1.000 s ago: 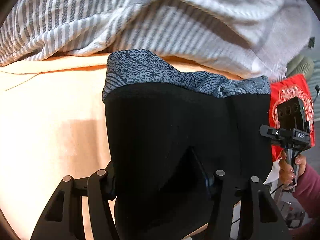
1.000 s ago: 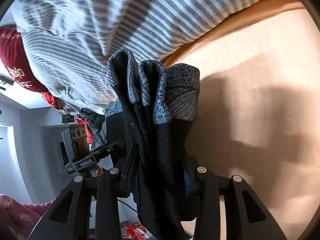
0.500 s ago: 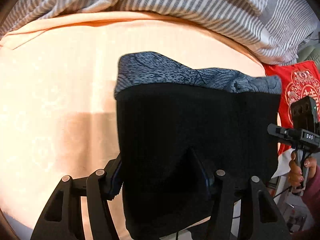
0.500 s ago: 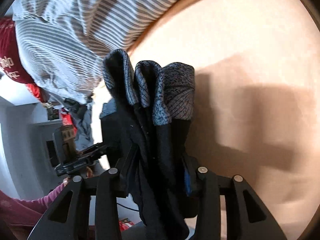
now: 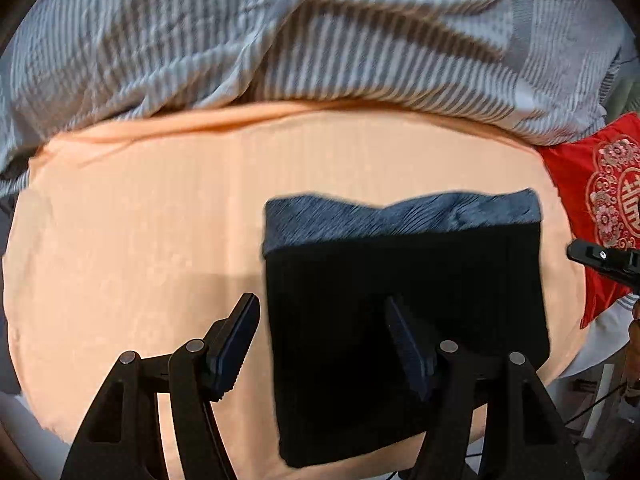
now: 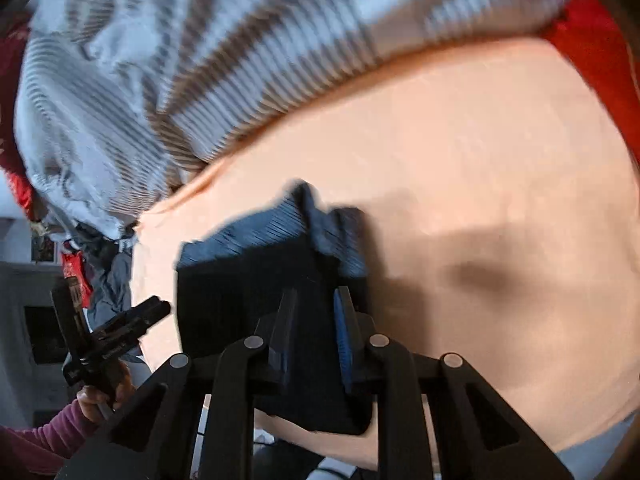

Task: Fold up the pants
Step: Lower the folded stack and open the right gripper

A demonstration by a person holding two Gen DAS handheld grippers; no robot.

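Folded black pants (image 5: 400, 288) with a grey-blue patterned waistband (image 5: 400, 216) lie flat on the peach sheet (image 5: 140, 240). My left gripper (image 5: 320, 302) hovers over their left edge with its jaws opening. One finger is off the cloth and the other is above it, and neither pad presses. In the right wrist view my right gripper (image 6: 315, 293) stands above the pants (image 6: 240, 280) near their stacked right edge. Its jaws are closing to a narrow gap and grip nothing. The right gripper (image 5: 604, 260) shows clear of the pants' right side.
A grey-and-white striped duvet (image 5: 280, 40) is bunched along the far side of the sheet. A red embroidered cushion (image 5: 600, 184) lies at the right. A hand in a maroon sleeve (image 6: 100, 400) holds the left gripper (image 6: 116, 332) past the bed's near edge.
The pants hung upright in both grippers and now lie flat on the sheet. Both grippers have let go. The left jaws widened, while the right ones narrowed and rose.
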